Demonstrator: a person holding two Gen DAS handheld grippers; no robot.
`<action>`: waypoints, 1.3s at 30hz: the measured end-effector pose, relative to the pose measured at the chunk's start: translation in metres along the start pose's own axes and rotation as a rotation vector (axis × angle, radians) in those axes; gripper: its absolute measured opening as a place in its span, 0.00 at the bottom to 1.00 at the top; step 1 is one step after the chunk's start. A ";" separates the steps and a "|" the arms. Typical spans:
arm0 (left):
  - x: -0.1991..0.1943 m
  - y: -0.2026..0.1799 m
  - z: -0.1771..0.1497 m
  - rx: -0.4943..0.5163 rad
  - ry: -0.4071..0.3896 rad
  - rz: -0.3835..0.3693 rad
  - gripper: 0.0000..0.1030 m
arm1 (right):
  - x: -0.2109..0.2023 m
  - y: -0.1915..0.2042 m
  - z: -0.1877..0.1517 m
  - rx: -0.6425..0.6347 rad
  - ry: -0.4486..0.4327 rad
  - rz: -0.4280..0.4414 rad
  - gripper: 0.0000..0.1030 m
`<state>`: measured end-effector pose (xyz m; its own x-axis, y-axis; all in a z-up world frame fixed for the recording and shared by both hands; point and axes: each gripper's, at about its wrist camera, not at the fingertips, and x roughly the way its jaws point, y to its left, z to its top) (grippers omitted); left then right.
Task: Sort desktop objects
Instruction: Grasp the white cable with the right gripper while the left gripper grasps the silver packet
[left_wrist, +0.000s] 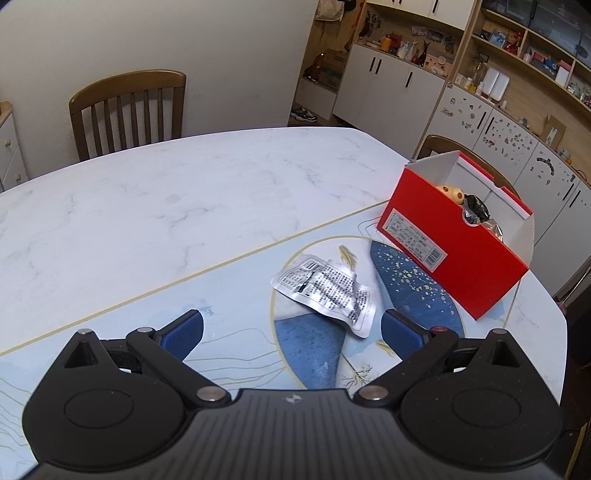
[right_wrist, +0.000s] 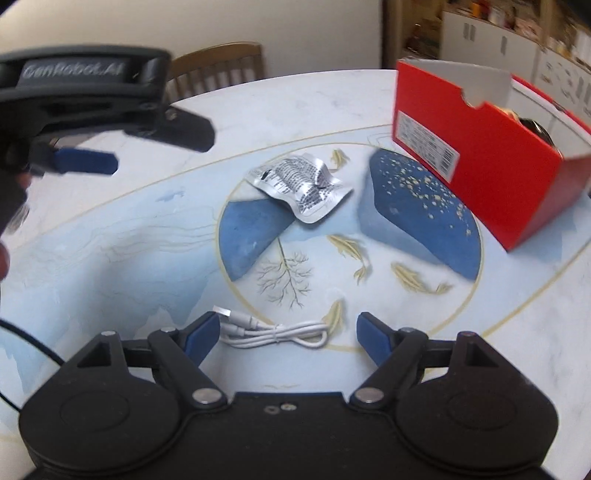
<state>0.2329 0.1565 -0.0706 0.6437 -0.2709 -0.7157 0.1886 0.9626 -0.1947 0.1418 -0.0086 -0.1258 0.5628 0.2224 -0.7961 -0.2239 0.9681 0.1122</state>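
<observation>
Foil pkt (right_wrist: 301, 192) flat – cable (right_wrist: 275, 332) coiled

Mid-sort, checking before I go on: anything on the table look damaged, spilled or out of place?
Nothing spilled. A crumpled silver wrapper lies loose on the mat, looking empty, like litter. The white cable sits bundled between the right gripper's open fingers. The red box stands upright.

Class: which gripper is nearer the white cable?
Right. The right gripper is open around the cable; the left gripper hangs beyond the wrapper.
</observation>
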 end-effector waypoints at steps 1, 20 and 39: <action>0.000 0.001 0.000 -0.001 0.001 0.002 1.00 | 0.000 0.002 0.000 0.003 -0.007 -0.008 0.80; 0.006 0.010 -0.003 -0.015 0.022 0.021 1.00 | 0.020 0.024 -0.007 -0.037 0.001 -0.074 0.80; 0.031 -0.007 -0.002 0.022 0.029 -0.007 1.00 | 0.009 -0.007 0.001 -0.066 -0.048 -0.076 0.74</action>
<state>0.2500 0.1411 -0.0924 0.6208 -0.2773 -0.7333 0.2094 0.9600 -0.1858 0.1490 -0.0137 -0.1334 0.6170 0.1556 -0.7715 -0.2300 0.9731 0.0123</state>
